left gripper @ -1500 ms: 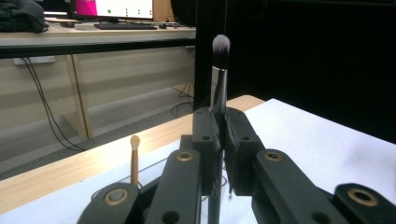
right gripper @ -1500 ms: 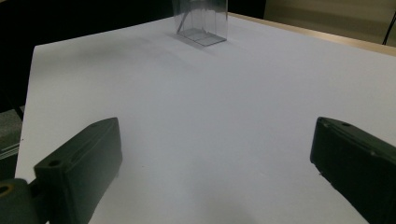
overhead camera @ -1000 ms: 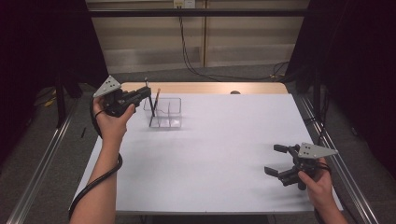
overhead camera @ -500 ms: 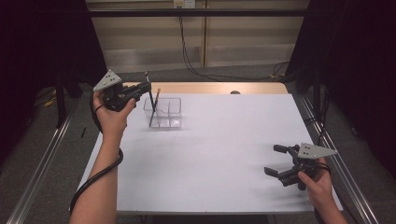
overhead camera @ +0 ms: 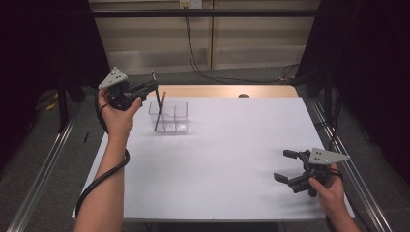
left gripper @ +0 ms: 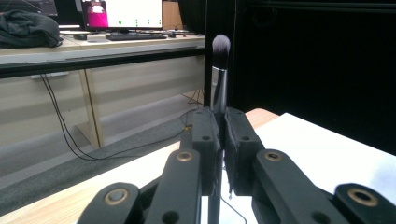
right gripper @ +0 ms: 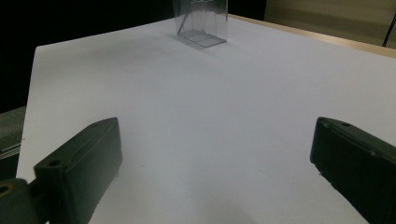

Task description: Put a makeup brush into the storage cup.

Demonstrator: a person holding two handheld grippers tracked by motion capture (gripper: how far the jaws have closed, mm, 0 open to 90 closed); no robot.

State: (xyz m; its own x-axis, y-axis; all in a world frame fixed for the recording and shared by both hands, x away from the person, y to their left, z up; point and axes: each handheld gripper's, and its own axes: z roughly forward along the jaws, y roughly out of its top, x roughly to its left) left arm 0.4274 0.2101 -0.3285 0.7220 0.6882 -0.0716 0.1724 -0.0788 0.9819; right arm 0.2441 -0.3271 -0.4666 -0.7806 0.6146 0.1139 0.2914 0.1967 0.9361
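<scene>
Your left gripper [overhead camera: 151, 88] clamps a makeup brush [left gripper: 219, 74], long axis upright; the clear organizer [overhead camera: 169, 117] sits just below-right of the fingers. Your right gripper [overhead camera: 288, 166] is open, empty, well apart.

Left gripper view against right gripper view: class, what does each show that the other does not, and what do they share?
Left gripper view: the left gripper shut on an upright makeup brush, bristles up, with a desk and monitor behind. Right gripper view: the right gripper open, nothing between its jaws, and a clear organizer far off. Shared: the white table.
</scene>
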